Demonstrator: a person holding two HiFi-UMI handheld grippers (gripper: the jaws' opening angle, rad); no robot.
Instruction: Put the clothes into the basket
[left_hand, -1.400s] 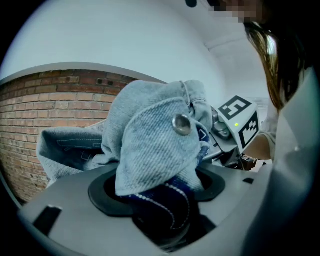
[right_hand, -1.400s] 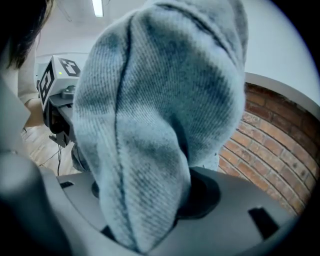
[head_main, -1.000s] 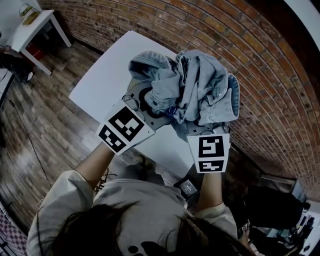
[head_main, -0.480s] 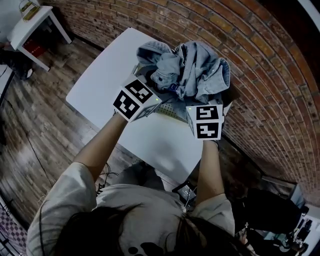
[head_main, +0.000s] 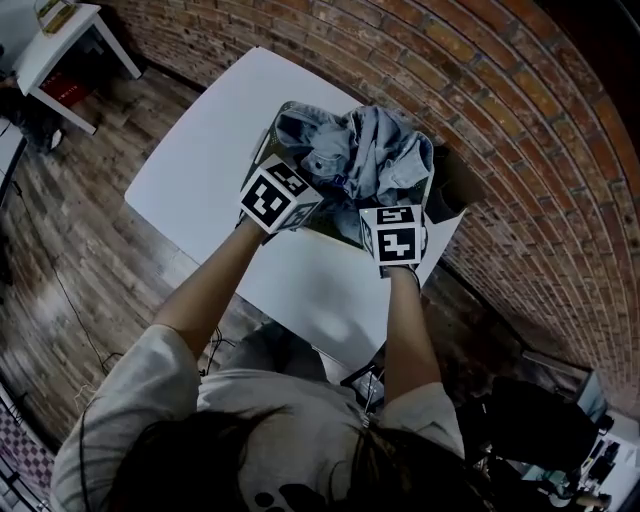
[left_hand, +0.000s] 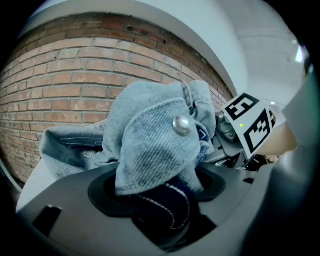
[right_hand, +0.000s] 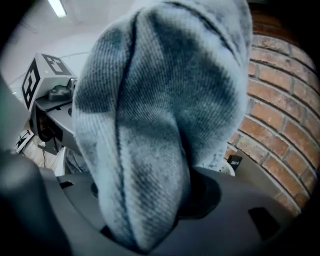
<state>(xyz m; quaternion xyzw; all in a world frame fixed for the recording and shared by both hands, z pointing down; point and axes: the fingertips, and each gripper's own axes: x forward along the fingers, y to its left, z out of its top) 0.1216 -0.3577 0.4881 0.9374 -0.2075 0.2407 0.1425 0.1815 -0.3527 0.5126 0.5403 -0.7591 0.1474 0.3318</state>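
On the left, my left gripper (head_main: 296, 186) is holding its fingers partway closed on a thick fold of the denim clothes (head_main: 375, 150). In the left gripper view that fold is bunching up out of the fingers with a metal button (left_hand: 181, 125) just above them. The bundle is stretching across from one gripper to the other, and its bulk is sitting ahead of both sets of fingers, toward the brick wall (head_main: 520, 130). The basket (head_main: 268, 135) is standing on the white bench (head_main: 210, 150) directly beneath the bundle, and the lowest cloth is looking as if it is already inside the rim, so I am judging the coming move as straight down and then a release. Both hands are about equally near. On the right, my right gripper (head_main: 390, 215) is likewise pinching a fat roll of denim, fingers partway closed on it.
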